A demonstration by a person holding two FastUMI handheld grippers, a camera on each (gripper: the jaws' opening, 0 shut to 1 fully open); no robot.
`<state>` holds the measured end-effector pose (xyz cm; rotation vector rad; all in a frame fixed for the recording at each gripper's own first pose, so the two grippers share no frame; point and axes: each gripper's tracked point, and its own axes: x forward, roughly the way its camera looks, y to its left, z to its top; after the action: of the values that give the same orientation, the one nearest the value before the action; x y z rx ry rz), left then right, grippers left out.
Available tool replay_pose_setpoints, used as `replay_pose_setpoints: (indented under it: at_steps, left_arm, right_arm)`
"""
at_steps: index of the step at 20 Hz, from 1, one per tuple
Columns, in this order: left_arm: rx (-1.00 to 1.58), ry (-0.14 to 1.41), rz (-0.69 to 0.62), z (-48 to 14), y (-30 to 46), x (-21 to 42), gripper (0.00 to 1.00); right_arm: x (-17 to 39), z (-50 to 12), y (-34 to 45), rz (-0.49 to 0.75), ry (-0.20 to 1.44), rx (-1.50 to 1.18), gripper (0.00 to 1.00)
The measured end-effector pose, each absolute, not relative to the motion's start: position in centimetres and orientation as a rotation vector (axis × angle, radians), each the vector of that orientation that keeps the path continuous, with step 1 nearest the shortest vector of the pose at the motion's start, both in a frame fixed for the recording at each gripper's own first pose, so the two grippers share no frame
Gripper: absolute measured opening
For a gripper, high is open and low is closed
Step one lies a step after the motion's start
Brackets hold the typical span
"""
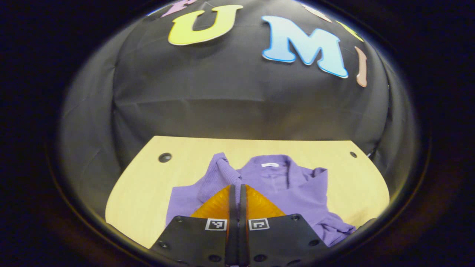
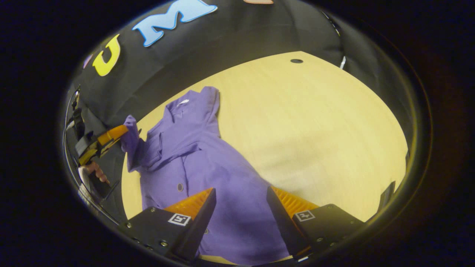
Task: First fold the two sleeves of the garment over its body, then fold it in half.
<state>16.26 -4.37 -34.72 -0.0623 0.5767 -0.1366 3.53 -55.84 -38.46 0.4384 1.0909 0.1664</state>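
Note:
A purple collared garment (image 1: 282, 185) lies face up on the light wooden table (image 1: 148, 185). In the left gripper view my left gripper (image 1: 237, 187) is shut on one sleeve (image 1: 219, 172), which rises in a fold just ahead of the fingertips. The right gripper view shows that same left gripper (image 2: 119, 131) at the table's left edge, with the sleeve (image 2: 130, 137) lifted off the garment (image 2: 207, 159). The other sleeve (image 2: 210, 99) lies flat and spread out. My right gripper (image 2: 241, 194) stands open above the garment's lower body, nothing between its fingers.
A hand (image 2: 94, 171) holds the left gripper at the left edge. The table (image 2: 315, 122) has small dark holes (image 2: 297, 61) near its far corners and a broad bare stretch beside the garment. Black cloth walls stand close behind.

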Motion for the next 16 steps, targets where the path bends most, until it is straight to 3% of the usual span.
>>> replay_pose_setpoints:
  at_steps: [8, 16]
  left_arm:
    - [-0.017, 0.603, -0.328, -36.2, -19.0, 15.9, 0.07]
    - [0.007, 0.689, -0.351, -41.4, -26.0, 15.9, 0.07]
  right_arm:
    - [1.3, -39.3, -61.8, 0.087, 1.107, 0.472, 0.86]
    - [0.4, -40.0, -65.2, 0.078, 1.143, 0.484, 0.86]
